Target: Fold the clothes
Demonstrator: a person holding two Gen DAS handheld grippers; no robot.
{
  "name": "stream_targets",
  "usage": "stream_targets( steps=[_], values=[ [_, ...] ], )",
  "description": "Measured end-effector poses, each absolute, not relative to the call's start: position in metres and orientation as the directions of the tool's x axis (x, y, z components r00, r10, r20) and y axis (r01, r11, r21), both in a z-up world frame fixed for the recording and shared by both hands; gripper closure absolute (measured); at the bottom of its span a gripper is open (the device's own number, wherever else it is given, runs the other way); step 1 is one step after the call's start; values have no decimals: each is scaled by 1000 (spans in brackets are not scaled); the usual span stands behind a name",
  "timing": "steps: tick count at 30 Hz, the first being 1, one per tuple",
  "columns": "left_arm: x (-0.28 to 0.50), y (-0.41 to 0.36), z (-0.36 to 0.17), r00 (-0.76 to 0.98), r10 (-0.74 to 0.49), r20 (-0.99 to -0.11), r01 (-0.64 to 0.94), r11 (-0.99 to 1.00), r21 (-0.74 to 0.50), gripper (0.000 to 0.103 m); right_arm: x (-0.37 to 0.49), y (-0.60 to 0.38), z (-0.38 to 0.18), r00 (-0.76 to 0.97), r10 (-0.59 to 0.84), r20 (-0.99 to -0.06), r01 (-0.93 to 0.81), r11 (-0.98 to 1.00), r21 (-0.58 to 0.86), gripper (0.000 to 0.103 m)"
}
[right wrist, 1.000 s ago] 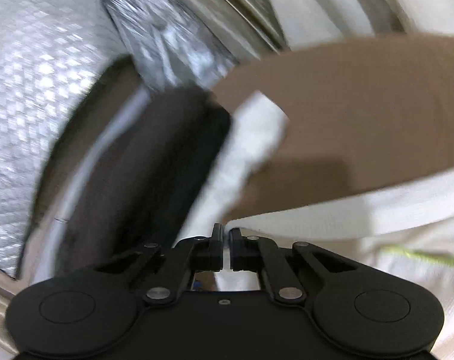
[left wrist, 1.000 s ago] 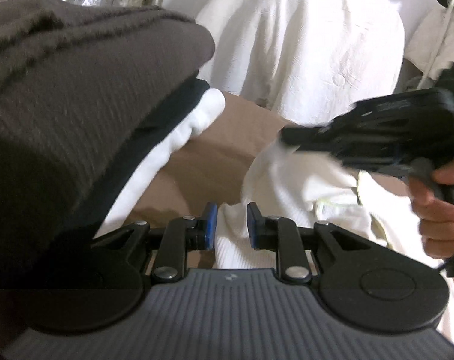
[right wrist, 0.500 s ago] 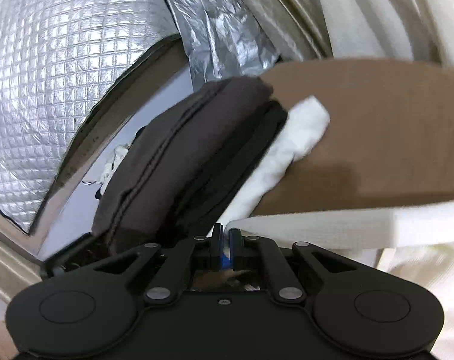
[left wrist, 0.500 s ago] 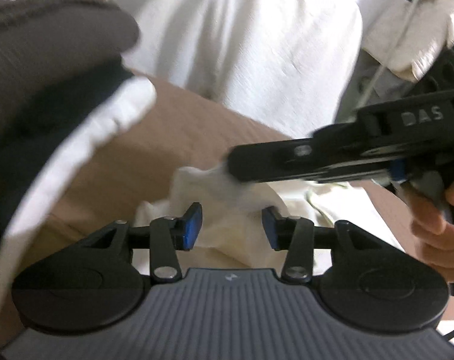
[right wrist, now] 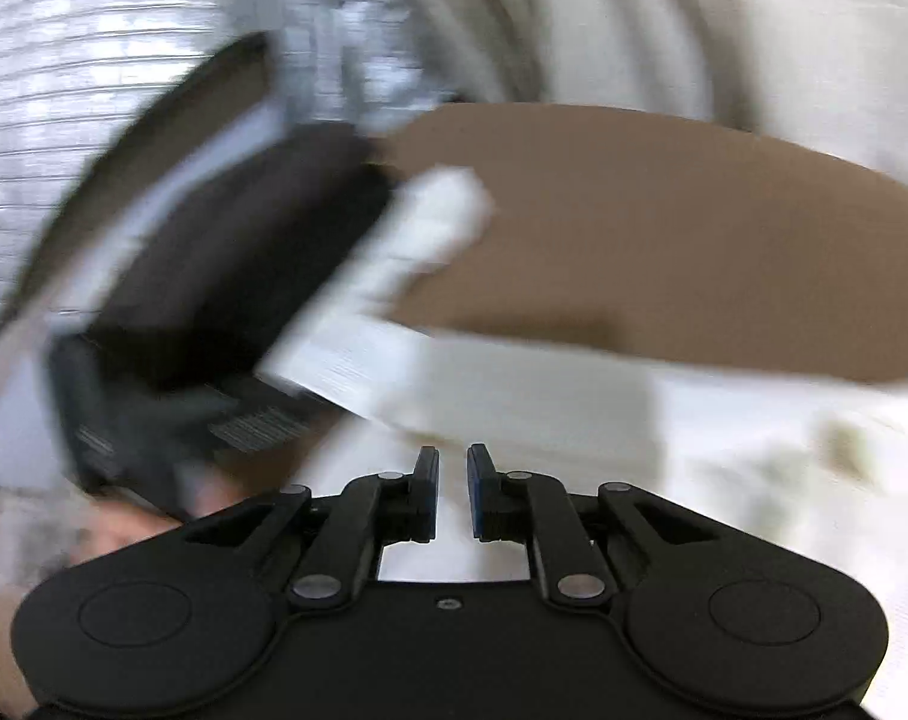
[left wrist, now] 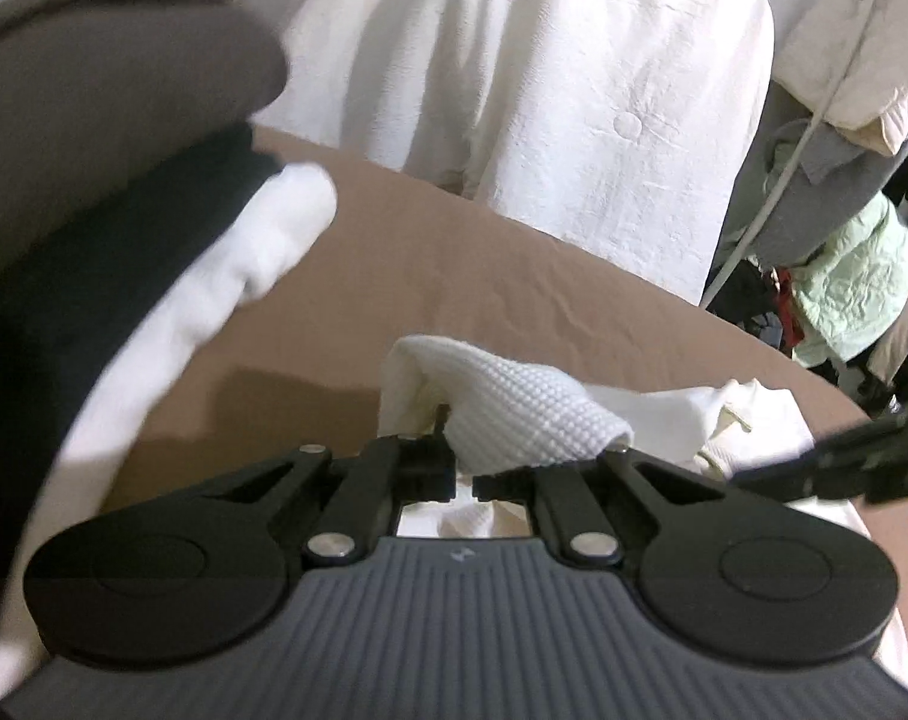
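A white waffle-knit garment (left wrist: 526,414) lies on the brown bed sheet (left wrist: 454,264). My left gripper (left wrist: 463,480) is shut on a bunched fold of it, which drapes over the right finger. In the right wrist view the same white garment (right wrist: 544,396) spreads across the sheet, blurred. My right gripper (right wrist: 452,480) is open by a narrow gap above the cloth and holds nothing. The right gripper's body (left wrist: 862,462) shows at the right edge of the left wrist view.
A stack of folded clothes, grey-brown, black and white (left wrist: 124,192), sits at the left; it also shows in the right wrist view (right wrist: 244,252). White bedding (left wrist: 544,72) hangs behind. Quilted silver material (right wrist: 64,60) stands at the left. Piled clothes (left wrist: 850,276) lie at the far right.
My left gripper was open half a second ago and has shut on the white garment's fold. My right gripper let go of the cloth, opened slightly and pulled back to the right.
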State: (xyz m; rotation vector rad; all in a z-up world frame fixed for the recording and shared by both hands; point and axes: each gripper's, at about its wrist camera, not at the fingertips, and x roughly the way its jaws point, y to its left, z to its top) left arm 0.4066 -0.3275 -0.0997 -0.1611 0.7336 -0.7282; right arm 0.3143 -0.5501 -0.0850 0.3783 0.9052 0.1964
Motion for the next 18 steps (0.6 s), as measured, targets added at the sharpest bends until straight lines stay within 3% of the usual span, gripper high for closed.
stream_targets(
  steps=[1, 3, 6, 9, 12, 18],
  values=[
    [414, -331, -96, 512, -656, -555, 550, 746, -374, 99, 307, -565, -91, 602, 280, -748, 41, 925, 379, 88],
    [428, -338, -88, 513, -651, -559, 552, 749, -366, 99, 292, -597, -105, 599, 168, -783, 158, 934, 321, 78],
    [459, -364, -82, 535, -604, -590, 537, 783, -314, 99, 285, -628, -117, 632, -7, -775, 302, 923, 238, 78],
    [487, -389, -87, 489, -593, -640, 527, 785, -324, 99, 306, -640, -119, 625, -104, -774, 320, 938, 132, 75],
    [501, -398, -107, 446, -578, -683, 489, 797, -355, 99, 332, -644, -124, 621, -136, -772, 308, 948, 82, 49],
    [503, -387, -117, 445, -597, -668, 472, 790, -392, 99, 373, -650, -128, 625, -297, -722, 459, 888, 32, 51]
  ],
)
